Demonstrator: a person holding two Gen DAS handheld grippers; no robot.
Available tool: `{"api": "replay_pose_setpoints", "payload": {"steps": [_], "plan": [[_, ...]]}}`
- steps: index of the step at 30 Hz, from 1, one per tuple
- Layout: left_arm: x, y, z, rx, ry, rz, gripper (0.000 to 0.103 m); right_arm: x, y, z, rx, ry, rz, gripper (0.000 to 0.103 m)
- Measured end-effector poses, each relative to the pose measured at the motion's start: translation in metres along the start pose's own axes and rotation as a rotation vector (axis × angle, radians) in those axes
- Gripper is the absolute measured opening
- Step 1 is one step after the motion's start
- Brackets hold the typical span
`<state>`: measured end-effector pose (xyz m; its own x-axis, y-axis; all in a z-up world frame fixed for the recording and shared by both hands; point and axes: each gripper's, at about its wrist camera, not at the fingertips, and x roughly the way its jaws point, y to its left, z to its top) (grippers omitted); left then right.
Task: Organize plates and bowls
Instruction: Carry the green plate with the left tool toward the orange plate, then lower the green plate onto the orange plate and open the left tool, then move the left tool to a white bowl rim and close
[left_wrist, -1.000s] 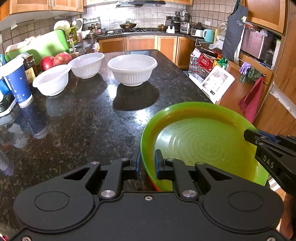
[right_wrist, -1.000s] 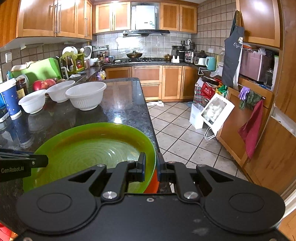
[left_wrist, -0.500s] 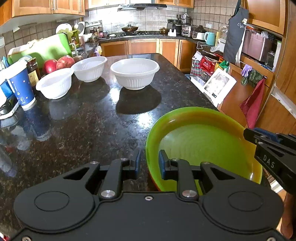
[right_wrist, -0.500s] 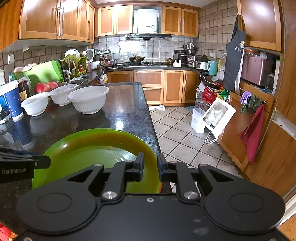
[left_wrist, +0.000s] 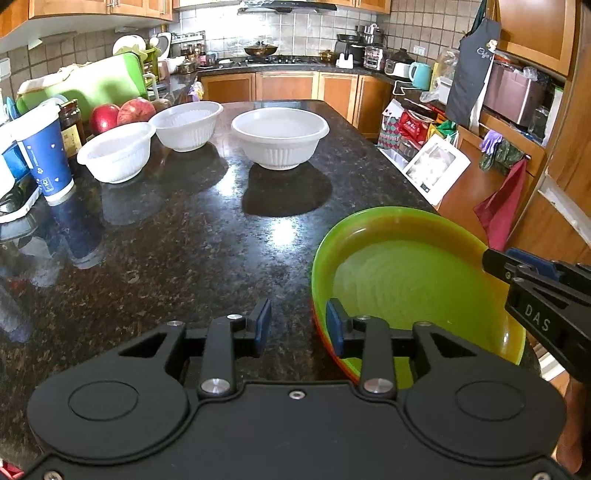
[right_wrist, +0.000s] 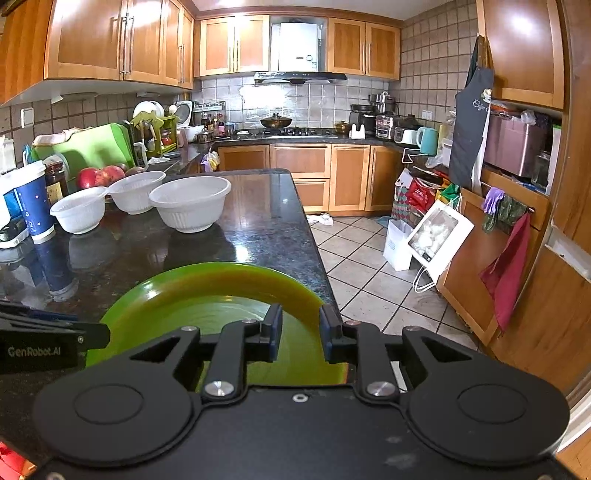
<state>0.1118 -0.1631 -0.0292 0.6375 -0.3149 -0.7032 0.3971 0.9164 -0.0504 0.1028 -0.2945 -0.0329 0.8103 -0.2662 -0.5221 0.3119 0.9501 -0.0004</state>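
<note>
A green plate (left_wrist: 413, 280) with an orange underside lies at the near right corner of the black granite counter (left_wrist: 177, 243). My left gripper (left_wrist: 298, 326) is open, its jaws astride the plate's left rim without pinching it. My right gripper (right_wrist: 300, 332) is open too, its jaws astride the plate's right rim (right_wrist: 207, 295). Three white ribbed bowls stand apart further back: a large one (left_wrist: 280, 138), a middle one (left_wrist: 186, 123) and a small one (left_wrist: 115, 151). They also show in the right wrist view, the large bowl (right_wrist: 190, 201) nearest.
A blue paper cup (left_wrist: 46, 155), a jar and red apples (left_wrist: 122, 112) stand at the counter's left edge, with a green cutting board (left_wrist: 99, 86) behind. The counter's right edge drops to a tiled floor (right_wrist: 373, 266) with bags and a white box.
Both grippers have opened from shut on the plate's rims. The plate has come down onto the counter and sits further right in the left wrist view.
</note>
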Motion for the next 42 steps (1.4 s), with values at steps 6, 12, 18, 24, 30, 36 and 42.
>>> {"api": "replay_pose_setpoints", "payload": {"steps": [6, 12, 18, 24, 30, 36, 42], "plan": [[-0.007, 0.007, -0.001, 0.011, -0.010, -0.035, 0.046, -0.005, 0.006, 0.002, -0.012, -0.008, 0.011, 0.023], [-0.022, 0.025, 0.005, 0.029, -0.061, -0.047, 0.046, -0.011, 0.017, 0.008, 0.000, -0.021, 0.033, 0.023], [-0.033, 0.055, 0.020, 0.018, -0.098, -0.033, 0.046, -0.018, 0.040, 0.020, -0.016, -0.055, 0.046, 0.026], [-0.043, 0.090, 0.030, 0.027, -0.134, 0.004, 0.046, -0.023, 0.074, 0.038, -0.040, -0.092, 0.068, 0.029], [-0.052, 0.124, 0.035, 0.038, -0.167, 0.033, 0.046, -0.026, 0.114, 0.055, -0.045, -0.120, 0.103, 0.029], [-0.057, 0.162, 0.037, 0.041, -0.179, 0.041, 0.046, -0.030, 0.165, 0.066, -0.069, -0.158, 0.126, 0.029], [-0.056, 0.199, 0.045, 0.035, -0.189, 0.054, 0.046, -0.026, 0.205, 0.074, -0.065, -0.165, 0.153, 0.029]]}}
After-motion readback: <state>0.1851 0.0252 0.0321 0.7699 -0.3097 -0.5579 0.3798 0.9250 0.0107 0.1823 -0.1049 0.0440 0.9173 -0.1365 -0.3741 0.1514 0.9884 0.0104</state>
